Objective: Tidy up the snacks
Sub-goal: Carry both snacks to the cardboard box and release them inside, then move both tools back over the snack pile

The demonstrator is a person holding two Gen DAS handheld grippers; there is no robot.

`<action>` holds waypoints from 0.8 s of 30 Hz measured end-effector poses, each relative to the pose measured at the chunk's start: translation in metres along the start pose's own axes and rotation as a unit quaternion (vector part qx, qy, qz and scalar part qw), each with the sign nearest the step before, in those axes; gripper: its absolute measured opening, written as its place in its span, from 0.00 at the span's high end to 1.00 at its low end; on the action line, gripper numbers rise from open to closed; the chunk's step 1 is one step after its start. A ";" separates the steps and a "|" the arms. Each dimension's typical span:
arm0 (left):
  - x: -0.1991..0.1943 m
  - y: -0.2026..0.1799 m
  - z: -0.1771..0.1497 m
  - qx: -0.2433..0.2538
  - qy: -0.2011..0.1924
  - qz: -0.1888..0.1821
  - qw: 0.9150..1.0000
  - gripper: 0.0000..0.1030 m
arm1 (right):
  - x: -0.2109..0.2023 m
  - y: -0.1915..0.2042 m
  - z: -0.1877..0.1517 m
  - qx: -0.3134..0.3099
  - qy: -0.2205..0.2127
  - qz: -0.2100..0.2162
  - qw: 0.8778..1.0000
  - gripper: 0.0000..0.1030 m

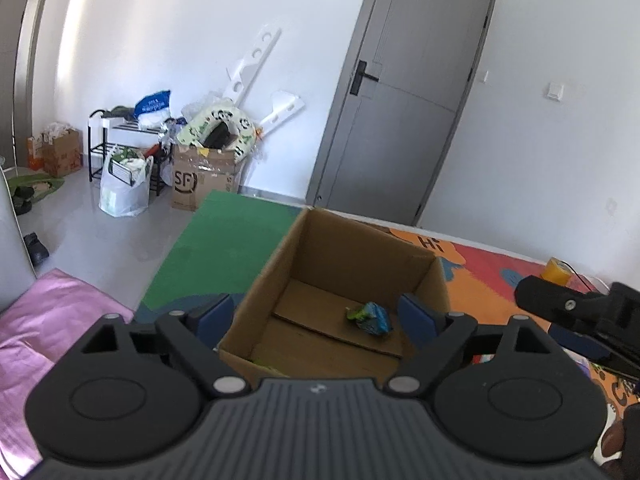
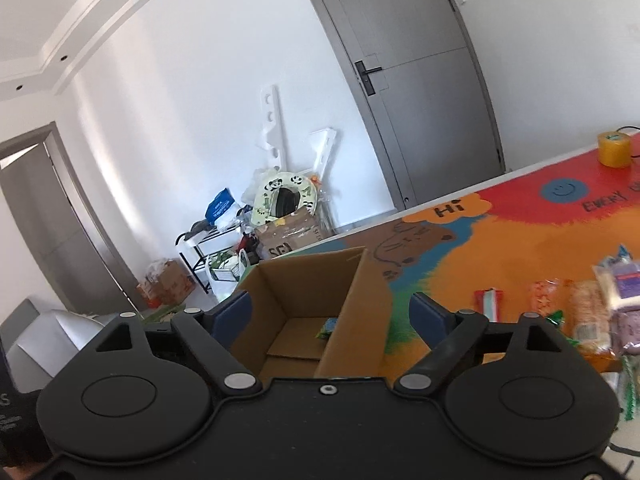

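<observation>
An open cardboard box (image 1: 352, 264) stands on a colourful play mat (image 1: 492, 268). A green and blue snack packet (image 1: 370, 317) lies on its floor, also showing in the right wrist view as the snack packet (image 2: 329, 327) behind the box (image 2: 320, 284) wall. My left gripper (image 1: 316, 314) hangs open over the near side of the box, nothing between its blue pads. My right gripper (image 2: 332, 312) is open too, straddling the box's near corner, empty. Part of the right gripper (image 1: 576, 312) shows at the right edge of the left wrist view. Several snack packets (image 2: 588, 312) lie on the mat to the right.
A yellow tape roll (image 2: 613, 148) sits at the mat's far end. A pink cloth (image 1: 36, 336) lies to the left. Beyond are a grey door (image 1: 416, 92), an SF carton (image 1: 202, 178) with clutter, a white bag (image 1: 124, 188) and a black rack (image 1: 100, 148) by the wall.
</observation>
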State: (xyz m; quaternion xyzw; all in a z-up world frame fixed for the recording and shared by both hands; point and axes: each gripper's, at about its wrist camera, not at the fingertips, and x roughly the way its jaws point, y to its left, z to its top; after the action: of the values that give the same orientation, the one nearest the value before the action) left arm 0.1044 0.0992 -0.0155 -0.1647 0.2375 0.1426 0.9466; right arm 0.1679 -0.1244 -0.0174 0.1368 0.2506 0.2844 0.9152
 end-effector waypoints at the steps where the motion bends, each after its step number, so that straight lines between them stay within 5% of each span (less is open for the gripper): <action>1: -0.001 -0.003 -0.001 0.003 0.000 -0.004 1.000 0.13 | -0.004 -0.002 0.000 -0.003 -0.006 -0.008 1.000 0.11; 12: -0.007 -0.041 -0.021 0.031 0.001 -0.012 0.999 0.06 | -0.040 -0.042 -0.014 0.005 -0.009 -0.081 0.997 0.00; 24: -0.020 -0.091 -0.039 0.041 0.004 -0.052 0.998 0.06 | -0.090 -0.086 -0.026 0.024 -0.041 -0.164 0.985 0.00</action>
State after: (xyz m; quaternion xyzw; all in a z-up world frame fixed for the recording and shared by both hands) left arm 0.1035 -0.0015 -0.0160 -0.1383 0.2380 0.0830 0.9578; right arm 0.1286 -0.2437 -0.0384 0.1272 0.2391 0.1188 0.9553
